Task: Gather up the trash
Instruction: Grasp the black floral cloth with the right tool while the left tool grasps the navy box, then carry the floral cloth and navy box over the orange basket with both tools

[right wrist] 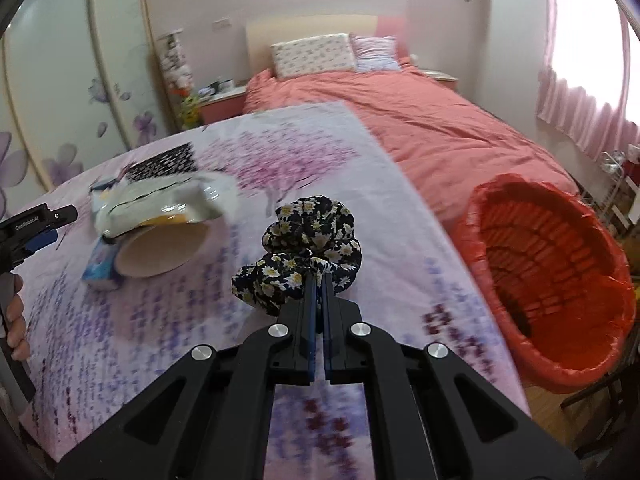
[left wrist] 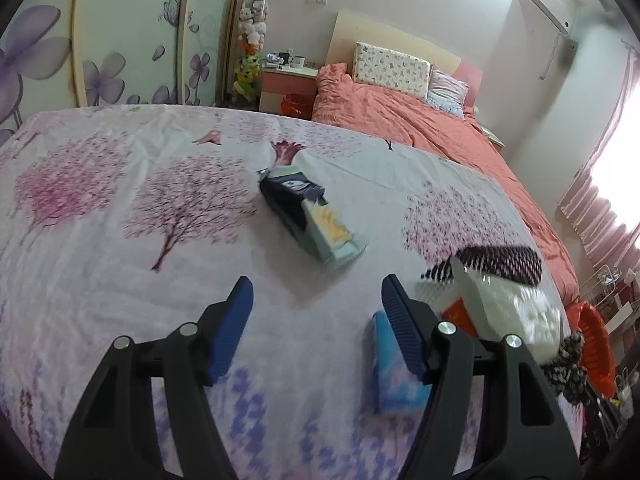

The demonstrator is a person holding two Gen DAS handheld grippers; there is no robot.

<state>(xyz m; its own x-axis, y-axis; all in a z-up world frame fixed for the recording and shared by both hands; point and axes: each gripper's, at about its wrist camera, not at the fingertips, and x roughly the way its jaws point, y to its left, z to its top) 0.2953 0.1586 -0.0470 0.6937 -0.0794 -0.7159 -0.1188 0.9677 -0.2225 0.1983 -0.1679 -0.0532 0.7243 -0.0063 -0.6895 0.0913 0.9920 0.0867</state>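
Right gripper (right wrist: 318, 280) has its jaws clamped on the flowery scrunchie (right wrist: 308, 248) above the counter; next move looks like the red bin (right wrist: 552, 280) on the right. Left gripper (left wrist: 316, 300) hangs with jaws apart, empty, near the blue packet (left wrist: 394, 364).

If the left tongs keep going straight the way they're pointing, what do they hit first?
Probably the bare flowered sheet first: the open left tongs slant down at it. The teal carton lies further ahead, though depth is unclear.
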